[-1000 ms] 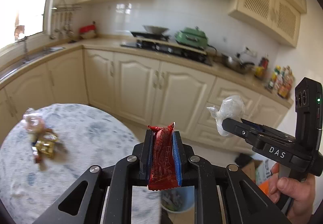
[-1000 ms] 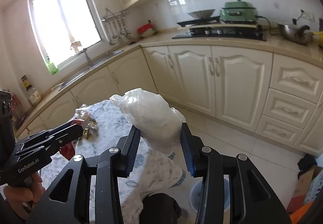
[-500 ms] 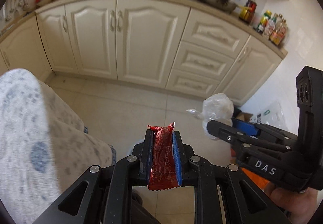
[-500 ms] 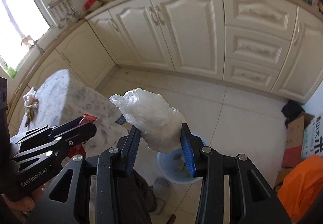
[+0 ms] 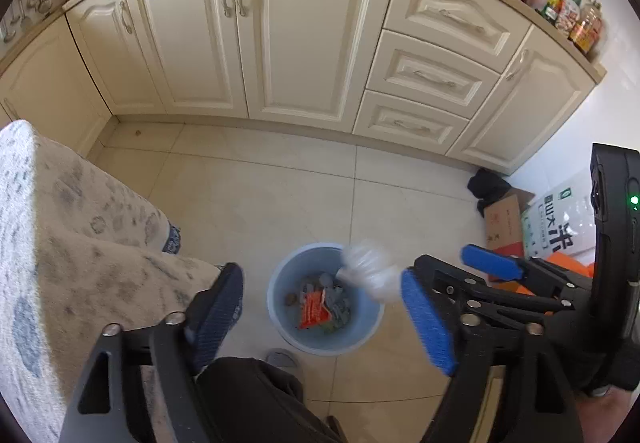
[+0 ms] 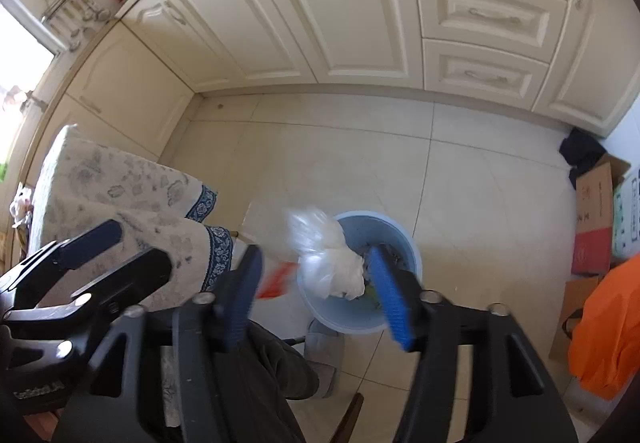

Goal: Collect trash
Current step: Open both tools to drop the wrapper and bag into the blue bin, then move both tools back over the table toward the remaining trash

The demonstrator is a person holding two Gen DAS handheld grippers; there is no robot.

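Note:
A light blue bin (image 5: 280, 283) stands on the tiled floor below both grippers. My left gripper (image 5: 322, 313) points down over it, its jaws opening wide with nothing between them. The red wrapper (image 5: 314, 309) has left it and shows over the rubbish inside the bin; it is a red blur (image 6: 276, 279) in the right wrist view. My right gripper (image 6: 314, 299) hangs over the bin (image 6: 404, 243) too, jaws opening. The white plastic bag (image 6: 328, 263) is blurred between its fingers, slipping free. From the left wrist view the bag (image 5: 368, 275) sits at the right gripper's (image 5: 460, 267) tips.
A table with a patterned cloth (image 5: 60, 243) hangs close at the left. Cream cabinets (image 5: 304, 43) line the back. A cardboard box (image 5: 504, 219), a rice sack (image 5: 560, 219) and an orange bag (image 6: 608, 331) crowd the right. A person's dark trouser leg (image 6: 276, 363) and grey shoe (image 6: 324, 355) are below.
Both grippers swung down and away from the table to above the bin. Their jaws, which were shut on the red wrapper and the white bag, have opened and let both go.

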